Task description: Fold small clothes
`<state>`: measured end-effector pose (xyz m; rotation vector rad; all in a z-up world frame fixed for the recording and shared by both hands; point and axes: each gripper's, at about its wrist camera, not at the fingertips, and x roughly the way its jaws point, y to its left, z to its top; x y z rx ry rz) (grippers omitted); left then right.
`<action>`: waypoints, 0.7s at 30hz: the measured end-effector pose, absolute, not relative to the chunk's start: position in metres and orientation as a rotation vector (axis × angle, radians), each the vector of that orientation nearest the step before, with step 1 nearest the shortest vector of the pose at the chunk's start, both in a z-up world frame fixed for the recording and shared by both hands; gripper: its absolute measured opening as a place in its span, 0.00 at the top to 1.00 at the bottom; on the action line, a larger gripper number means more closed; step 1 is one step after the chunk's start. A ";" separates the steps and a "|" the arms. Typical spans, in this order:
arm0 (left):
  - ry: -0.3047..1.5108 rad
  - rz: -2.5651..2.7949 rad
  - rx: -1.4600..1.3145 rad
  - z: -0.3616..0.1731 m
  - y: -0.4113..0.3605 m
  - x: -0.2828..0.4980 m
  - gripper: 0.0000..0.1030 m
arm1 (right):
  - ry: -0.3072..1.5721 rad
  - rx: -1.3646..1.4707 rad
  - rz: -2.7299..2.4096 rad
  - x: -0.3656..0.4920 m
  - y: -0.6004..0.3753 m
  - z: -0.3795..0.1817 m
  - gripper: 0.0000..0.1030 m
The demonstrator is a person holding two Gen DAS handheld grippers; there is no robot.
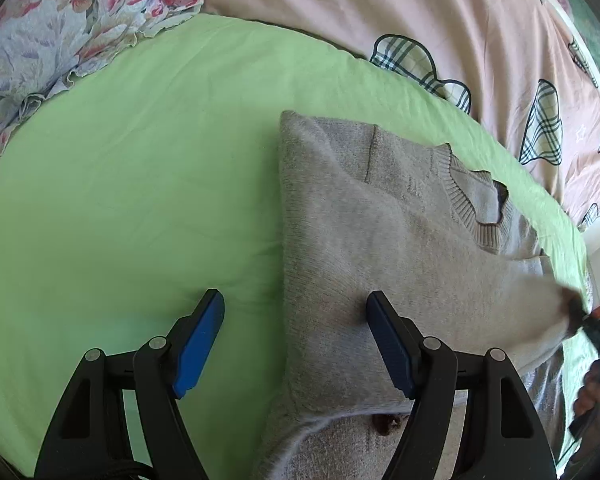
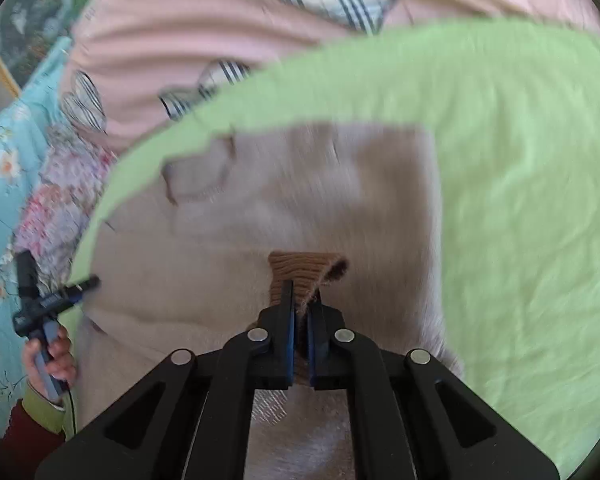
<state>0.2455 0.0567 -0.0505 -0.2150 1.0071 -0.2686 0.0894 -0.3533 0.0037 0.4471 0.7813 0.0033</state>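
Between the right gripper's [image 2: 300,300] closed fingers sits a brown ribbed cuff [image 2: 302,272], clamped tight. Behind it, from 9 to 1 o'clock, a beige sweater [image 2: 300,184] lies on a green sheet [image 2: 520,200]. Seen from the left wrist, the left gripper [image 1: 296,308] hangs spread apart, empty, one blue pad [image 1: 388,340] over the sweater's folded edge. Pink bedding [image 1: 420,8] lies at 12 o'clock.

A home bedroom: a bed under a light green cotton sheet [image 1: 140,184], a ruffled floral pillow [image 1: 60,32] upper left, and a pink quilt with plaid patches [image 1: 440,20] across the top.
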 end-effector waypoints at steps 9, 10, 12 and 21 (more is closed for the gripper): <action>1.011 -0.219 -0.142 -0.055 0.040 0.262 0.56 | 0.894 0.459 -0.053 0.090 -0.361 -0.034 0.95; 1.007 -0.208 -0.134 -0.055 0.038 0.267 0.66 | 0.902 0.451 -0.061 0.091 -0.359 -0.037 0.95; 1.007 -0.184 -0.114 -0.054 0.037 0.277 0.72 | 0.916 0.443 -0.071 0.092 -0.356 -0.041 0.95; 1.016 -0.204 -0.136 -0.035 0.050 0.246 0.73 | 0.828 0.506 -0.071 0.039 -0.353 -0.003 0.85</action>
